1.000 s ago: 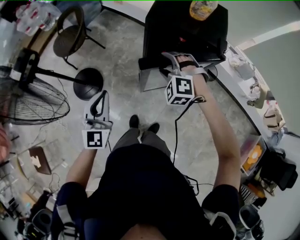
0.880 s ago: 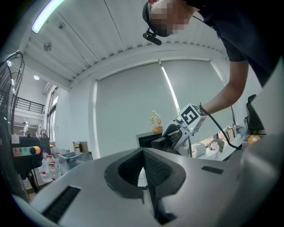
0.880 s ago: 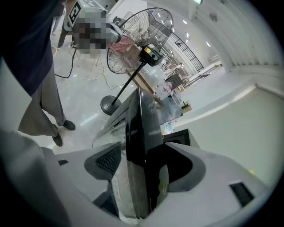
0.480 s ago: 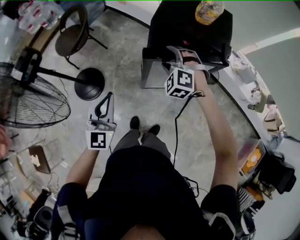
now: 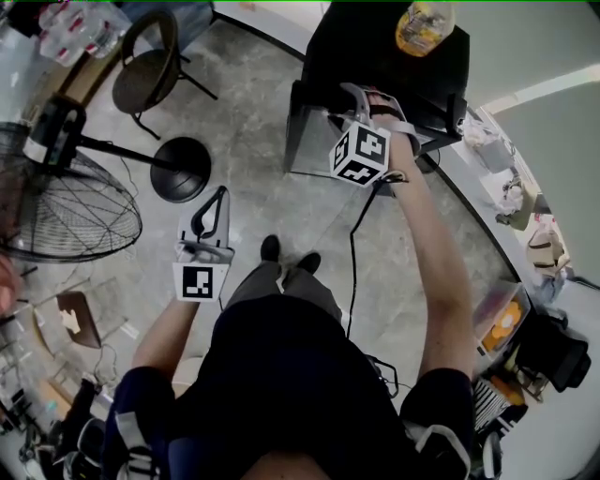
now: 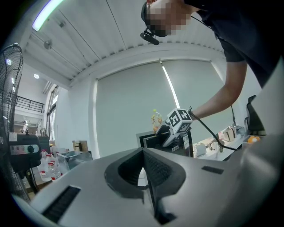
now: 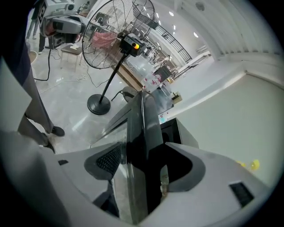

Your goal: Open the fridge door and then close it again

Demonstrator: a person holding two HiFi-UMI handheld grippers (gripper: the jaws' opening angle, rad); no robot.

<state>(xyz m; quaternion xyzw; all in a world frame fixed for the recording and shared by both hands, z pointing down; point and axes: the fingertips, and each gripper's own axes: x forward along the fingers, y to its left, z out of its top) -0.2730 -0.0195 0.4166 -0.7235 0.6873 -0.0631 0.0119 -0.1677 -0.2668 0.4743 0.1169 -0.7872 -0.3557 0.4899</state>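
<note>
The black mini fridge [image 5: 384, 52] stands at the top centre of the head view, with a yellow bottle [image 5: 417, 23] on top. Its glass door [image 5: 314, 141] stands ajar, swung out to the left. My right gripper [image 5: 349, 98] reaches to the door's free edge. In the right gripper view the door [image 7: 137, 133] runs straight between the jaws of that gripper [image 7: 142, 162], which are shut on its edge. My left gripper [image 5: 217, 195] hangs over the floor, apart from the fridge, jaws shut and empty. The left gripper [image 6: 146, 166] looks level at the fridge [image 6: 153, 141] and the right gripper's marker cube [image 6: 179, 119].
A standing fan [image 5: 66, 211] with a round base [image 5: 178, 169] is at the left, a black chair [image 5: 141, 66] behind it. A bench with bags and clutter [image 5: 525, 234] runs along the right. A cable [image 5: 354, 253] hangs from the right gripper. My feet [image 5: 286, 251] are on the concrete floor.
The right gripper has moved away from me toward the fridge, still clamped on the door's edge, and has rolled a little. The left gripper has stayed about where it was.
</note>
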